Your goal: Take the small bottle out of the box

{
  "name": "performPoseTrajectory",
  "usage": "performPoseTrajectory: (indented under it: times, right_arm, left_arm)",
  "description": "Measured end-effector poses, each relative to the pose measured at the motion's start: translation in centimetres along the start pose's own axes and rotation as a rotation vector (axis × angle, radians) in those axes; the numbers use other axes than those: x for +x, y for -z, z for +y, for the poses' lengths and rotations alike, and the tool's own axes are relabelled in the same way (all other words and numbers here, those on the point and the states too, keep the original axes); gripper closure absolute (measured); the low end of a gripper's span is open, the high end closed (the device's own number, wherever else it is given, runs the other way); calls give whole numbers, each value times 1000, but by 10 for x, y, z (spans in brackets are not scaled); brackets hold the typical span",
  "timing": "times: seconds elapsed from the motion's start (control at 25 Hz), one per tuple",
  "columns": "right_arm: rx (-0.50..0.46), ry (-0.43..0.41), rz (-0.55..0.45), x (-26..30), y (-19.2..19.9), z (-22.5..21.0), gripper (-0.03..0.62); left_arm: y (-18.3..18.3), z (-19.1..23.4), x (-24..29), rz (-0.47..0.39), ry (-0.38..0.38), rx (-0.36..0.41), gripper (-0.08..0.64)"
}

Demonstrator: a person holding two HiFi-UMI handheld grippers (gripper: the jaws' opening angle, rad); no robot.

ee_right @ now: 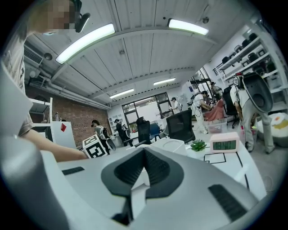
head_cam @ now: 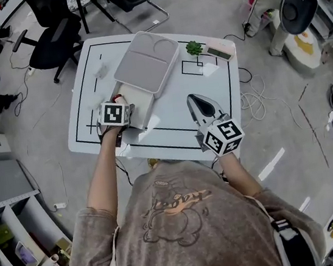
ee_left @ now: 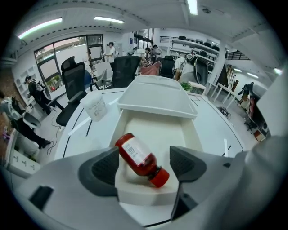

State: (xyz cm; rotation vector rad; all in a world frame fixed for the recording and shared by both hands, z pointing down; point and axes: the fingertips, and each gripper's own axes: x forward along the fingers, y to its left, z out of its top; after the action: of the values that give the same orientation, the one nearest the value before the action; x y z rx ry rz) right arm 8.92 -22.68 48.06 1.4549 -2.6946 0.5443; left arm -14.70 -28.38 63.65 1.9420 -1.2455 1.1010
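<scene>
**Bottle lay in the open box, left gripper spread around it**

The box (head_cam: 139,107) sat on the white table (head_cam: 87,91), open, with its lid (head_cam: 147,61) thrown back on the far side and resting flat. Inside the box, towards its near end, the bottle (ee_left: 141,159) lay on its side. It was red with a white label, and its red cap pointed to the box's near right corner.

The left gripper (head_cam: 126,102) was held at the box's near left edge, pointing in. From its own view the gripper (ee_left: 146,164) had its fingers (ee_left: 103,168) spread wide, one on each side of the bottle. The left pad stood very close to the bottle's base and the right pad stood clear of the cap. I could not tell whether the left pad touched the bottle.

The right gripper (head_cam: 195,99) hovered to the right of the box, above bare table, well apart from it. Its fingers (ee_right: 155,168) were pressed together tip to tip with nothing between them.

A white cup (ee_left: 94,105) stood just left of the lid. Beyond the box to its right were a small green plant (head_cam: 194,48) and a pale clock (head_cam: 219,50), close to each other near the table's far edge. Black chairs (head_cam: 55,43) stood on the floor past the lid's far side. The person (head_cam: 179,226) stood at the near side of the table, on the box's open end.
</scene>
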Motion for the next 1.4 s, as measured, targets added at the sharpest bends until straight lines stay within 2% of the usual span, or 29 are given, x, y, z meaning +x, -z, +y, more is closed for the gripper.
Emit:
performPoseTrajectory:
  times: [0.16,0.44,0.56,0.96,1.2,1.4]
  right_arm:
    - [8,6,3,-1,1,-6,595]
    - [11,0,4,-1,0,-6,595]
    - [12,0,8,-1,1,-8,594]
    - [13,17,14,-7,4,-13,595]
    - [15,27,17,-8,4,-14,595]
    - [13,34,19,-10,5,-12,595]
  left_arm:
    - [2,1,9,89,-5,56,201]
    - [-3,1,13,161,0,97,202]
    - [-5,1,16,170,-3,102,204]
    - [1,0,32,217,-53,194,253]
    - [0,0,31,217,-32,186,269]
    - [0,-2,29,201,-12,215,288]
